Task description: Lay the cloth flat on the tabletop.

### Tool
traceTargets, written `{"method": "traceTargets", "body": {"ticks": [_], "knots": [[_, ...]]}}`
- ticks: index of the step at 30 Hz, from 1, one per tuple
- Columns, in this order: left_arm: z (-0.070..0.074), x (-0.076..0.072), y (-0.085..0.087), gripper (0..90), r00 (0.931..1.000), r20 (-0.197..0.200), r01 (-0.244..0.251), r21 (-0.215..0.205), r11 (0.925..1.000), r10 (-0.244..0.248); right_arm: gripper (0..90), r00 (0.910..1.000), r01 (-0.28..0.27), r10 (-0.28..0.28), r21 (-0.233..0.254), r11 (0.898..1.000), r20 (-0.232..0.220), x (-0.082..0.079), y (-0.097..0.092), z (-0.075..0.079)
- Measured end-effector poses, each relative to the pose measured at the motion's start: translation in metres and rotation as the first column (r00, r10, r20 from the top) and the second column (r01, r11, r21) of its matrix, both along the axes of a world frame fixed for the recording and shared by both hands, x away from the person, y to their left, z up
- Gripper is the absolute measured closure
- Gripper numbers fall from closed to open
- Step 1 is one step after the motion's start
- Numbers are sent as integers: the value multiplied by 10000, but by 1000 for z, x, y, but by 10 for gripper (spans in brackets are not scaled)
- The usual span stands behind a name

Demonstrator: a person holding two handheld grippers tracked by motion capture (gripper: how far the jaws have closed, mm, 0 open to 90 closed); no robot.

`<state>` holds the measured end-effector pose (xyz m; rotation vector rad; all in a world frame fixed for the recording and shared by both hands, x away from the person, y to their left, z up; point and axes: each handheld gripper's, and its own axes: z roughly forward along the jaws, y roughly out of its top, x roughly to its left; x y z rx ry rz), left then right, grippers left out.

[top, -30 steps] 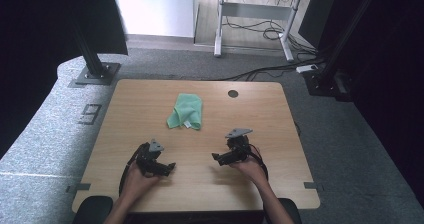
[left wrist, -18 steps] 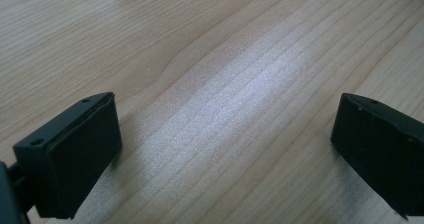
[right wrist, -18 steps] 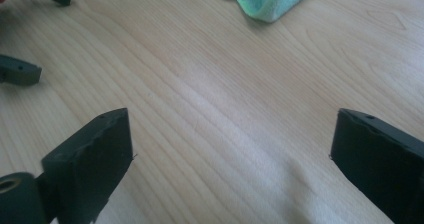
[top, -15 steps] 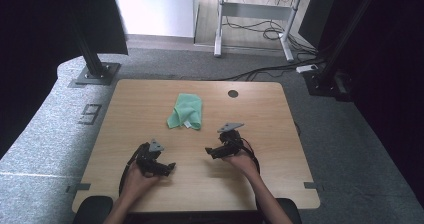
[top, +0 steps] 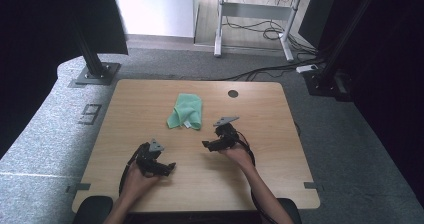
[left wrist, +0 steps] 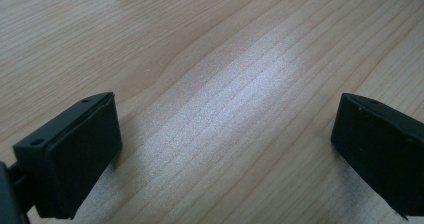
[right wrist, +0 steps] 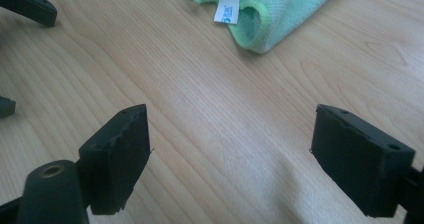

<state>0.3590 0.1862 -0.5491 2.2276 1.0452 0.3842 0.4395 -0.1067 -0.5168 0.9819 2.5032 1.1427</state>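
A crumpled green cloth (top: 186, 111) with a white label lies on the wooden table (top: 260, 179), slightly left of its middle. In the right gripper view the cloth (right wrist: 270, 9) sits just beyond the jaws. My right gripper (top: 206, 145) (right wrist: 230, 159) hovers a short way to the cloth's near right, pointing left. It is open, with its jaws just having been closing and only bare wood between them. My left gripper (top: 170, 168) (left wrist: 225, 149) rests near the front left of the table, open over bare wood and well short of the cloth.
A round cable hole (top: 233, 93) sits near the table's far edge. Black stand bases (top: 93, 74) (top: 325, 81) flank the far corners on grey carpet. A desk frame (top: 255, 19) with cables stands behind. The left gripper's jaw tip (right wrist: 27, 4) shows top left in the right gripper view.
My right gripper has moved away from the person and a little left, closer to the green cloth, and its jaws have narrowed slightly. The left gripper has stayed put.
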Motion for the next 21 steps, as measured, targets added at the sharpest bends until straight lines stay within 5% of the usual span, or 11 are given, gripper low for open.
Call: {"method": "traceTargets", "body": {"ticks": [12,21], "knots": [[0,0,0,0,10000,-1,12,1,10000,-12,244,9997,195,-198,239,9995,114,19,10,4],[0,0,0,0,10000,-4,22,-1,10000,-22,441,9993,379,-379,-30,9993,-64,32,19,-3]]}}
